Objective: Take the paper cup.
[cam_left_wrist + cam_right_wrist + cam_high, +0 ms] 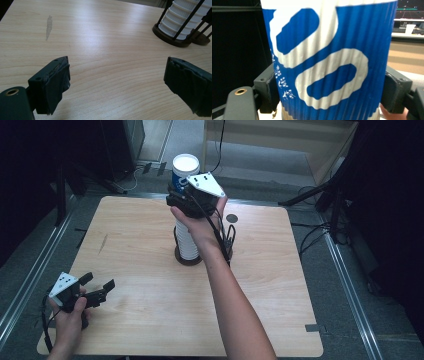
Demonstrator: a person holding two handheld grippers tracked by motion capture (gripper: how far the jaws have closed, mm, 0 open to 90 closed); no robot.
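At table centre, right gripper [192, 190] is clamped on the top paper cup [186, 170] of a tall white stack [186, 240] standing in a dark wire cup holder [190, 259]. Cup is blue and white, ribbed wall, white inside at the rim. Right gripper view: both pads [268, 87] press flat against the cup's [329, 57] sides, one each side, jaws closed as far as the cup lets them. Cup sits upright, at or just above the stack top; whether it has already parted from the cup beneath I cannot tell, the hand covers the join.

Left gripper [97, 287] near the table's [280, 330] front-left corner, hand [70, 315] low by the edge, jaws standing wide with nothing between them. Left gripper view shows bare wood between the pads [58, 83] and the holder base [175, 40] well off to the far side.

Step in hand, as I judge it: pulling one cup off the stack. Next move calls for a straight vertical lift, grip kept firm but not crushing the paper wall, and watching that the second cup does not ride up with it. Left gripper is free to steady the stack if needed.
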